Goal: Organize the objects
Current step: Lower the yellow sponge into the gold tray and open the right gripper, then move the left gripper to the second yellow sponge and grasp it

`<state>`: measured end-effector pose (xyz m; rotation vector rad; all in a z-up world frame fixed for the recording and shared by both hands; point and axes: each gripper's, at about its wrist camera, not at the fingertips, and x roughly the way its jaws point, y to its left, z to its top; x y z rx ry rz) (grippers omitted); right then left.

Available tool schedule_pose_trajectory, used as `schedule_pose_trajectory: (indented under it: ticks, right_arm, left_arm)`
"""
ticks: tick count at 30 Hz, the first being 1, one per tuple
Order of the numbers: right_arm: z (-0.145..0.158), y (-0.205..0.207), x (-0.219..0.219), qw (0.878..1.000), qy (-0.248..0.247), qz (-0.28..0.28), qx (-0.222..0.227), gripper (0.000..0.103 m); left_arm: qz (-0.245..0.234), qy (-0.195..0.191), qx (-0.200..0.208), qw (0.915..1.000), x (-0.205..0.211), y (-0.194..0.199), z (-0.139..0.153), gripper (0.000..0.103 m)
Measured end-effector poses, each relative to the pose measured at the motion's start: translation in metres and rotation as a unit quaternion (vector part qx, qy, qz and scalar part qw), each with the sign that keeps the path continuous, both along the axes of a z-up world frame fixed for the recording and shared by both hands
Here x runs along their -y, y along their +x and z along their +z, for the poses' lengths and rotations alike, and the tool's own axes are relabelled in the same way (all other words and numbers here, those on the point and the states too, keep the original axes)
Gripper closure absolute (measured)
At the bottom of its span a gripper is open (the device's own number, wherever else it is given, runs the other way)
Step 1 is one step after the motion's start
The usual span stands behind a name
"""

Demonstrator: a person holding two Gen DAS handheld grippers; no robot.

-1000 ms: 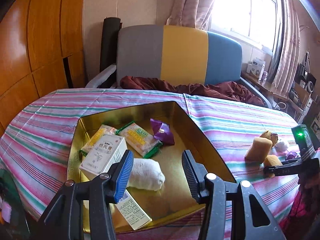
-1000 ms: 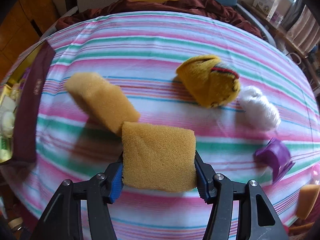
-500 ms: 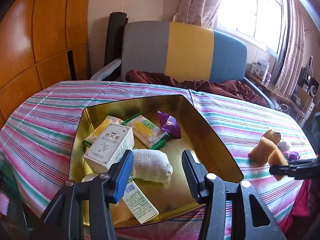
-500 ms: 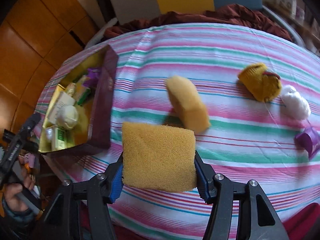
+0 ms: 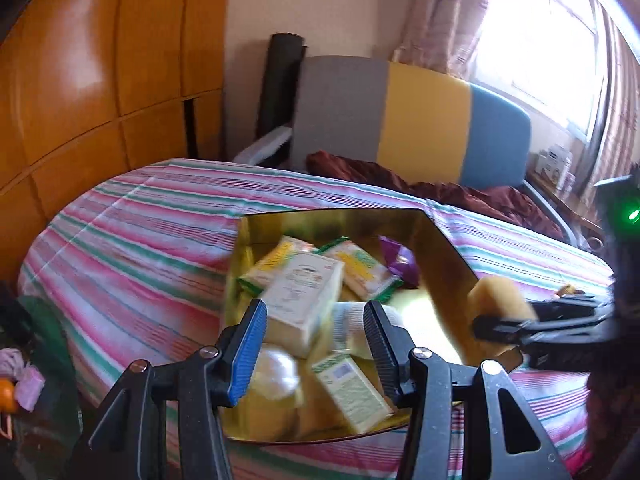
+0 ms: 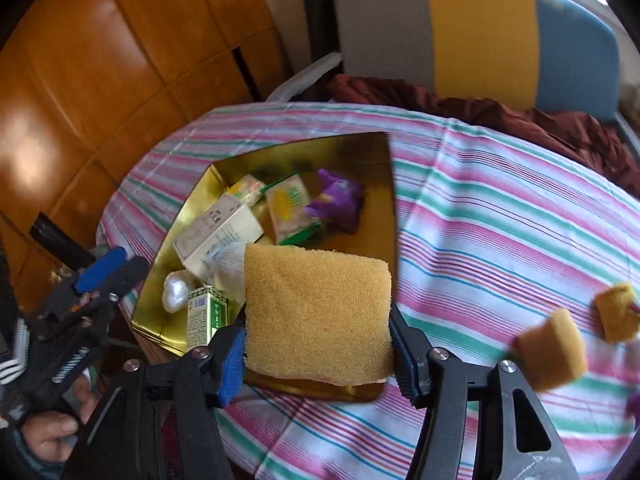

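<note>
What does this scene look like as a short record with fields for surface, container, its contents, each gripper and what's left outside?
surface: table under a striped cloth
container: gold tray
contents: white box, green-edged snack packet, purple packet, small green box
right gripper: shut on yellow sponge, above the tray's near edge
left gripper: open, empty, above the tray
outside: second sponge on the cloth
</note>
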<state>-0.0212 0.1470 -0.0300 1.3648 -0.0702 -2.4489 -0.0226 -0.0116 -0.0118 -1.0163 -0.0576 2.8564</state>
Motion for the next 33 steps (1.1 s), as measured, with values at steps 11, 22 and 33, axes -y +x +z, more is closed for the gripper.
schedule_pose_trajectory:
  ticks: [11,22,33]
  right_arm:
    - [-0.051,-0.009,0.06,0.996,0.036,0.061,0.055,0.033]
    - [-0.029,0.006,0.039,0.998,-0.022,0.047,0.019,0.013]
    - [0.014,0.023,-0.027,0.998,-0.044,-0.033,-0.035,0.01]
  left_arm:
    - [0.027,-0.004,0.002,0.9996,0.023,0.001,-0.007,0.052]
    - [0.019,-0.008,-0.007,0.9998,0.014,0.006,0.0,0.052]
    - [-0.01,-0.022,-0.014,0.9996,-0.011,0.011,0.012,0.052]
